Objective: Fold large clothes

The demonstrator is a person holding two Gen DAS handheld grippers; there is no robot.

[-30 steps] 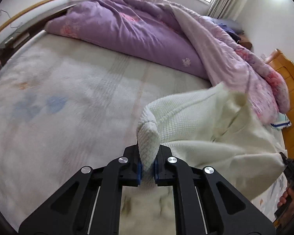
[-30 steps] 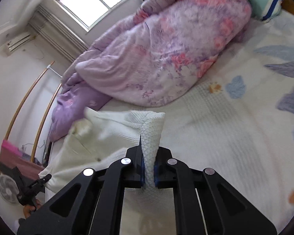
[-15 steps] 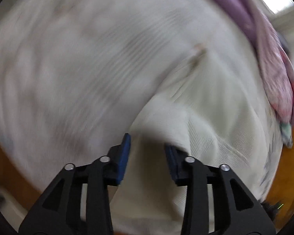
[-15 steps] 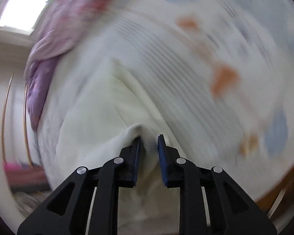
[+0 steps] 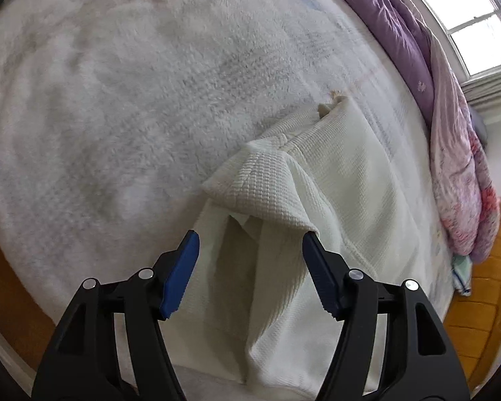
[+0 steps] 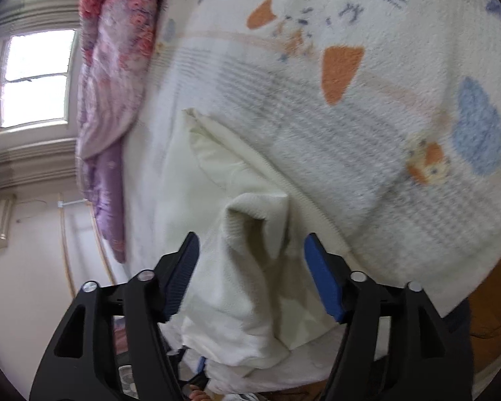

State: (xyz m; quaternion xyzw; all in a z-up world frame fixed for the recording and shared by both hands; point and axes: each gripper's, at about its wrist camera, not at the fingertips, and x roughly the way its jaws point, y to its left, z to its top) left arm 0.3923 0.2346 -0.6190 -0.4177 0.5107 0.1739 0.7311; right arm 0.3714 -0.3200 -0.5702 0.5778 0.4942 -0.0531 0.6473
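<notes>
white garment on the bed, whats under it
The white garment lies on a fleecy printed blanket that shows all around it. Whatever sits beneath its folded layers is covered.

The garment (image 5: 350, 180) lies on the blanket (image 5: 133, 83), quilt (image 5: 451, 140) behind.

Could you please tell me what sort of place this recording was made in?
Most likely a home bedroom: a bed covered by a fluffy white cartoon-print blanket, a rumpled purple-and-pink floral quilt along its far side, and a curtained window.
</notes>
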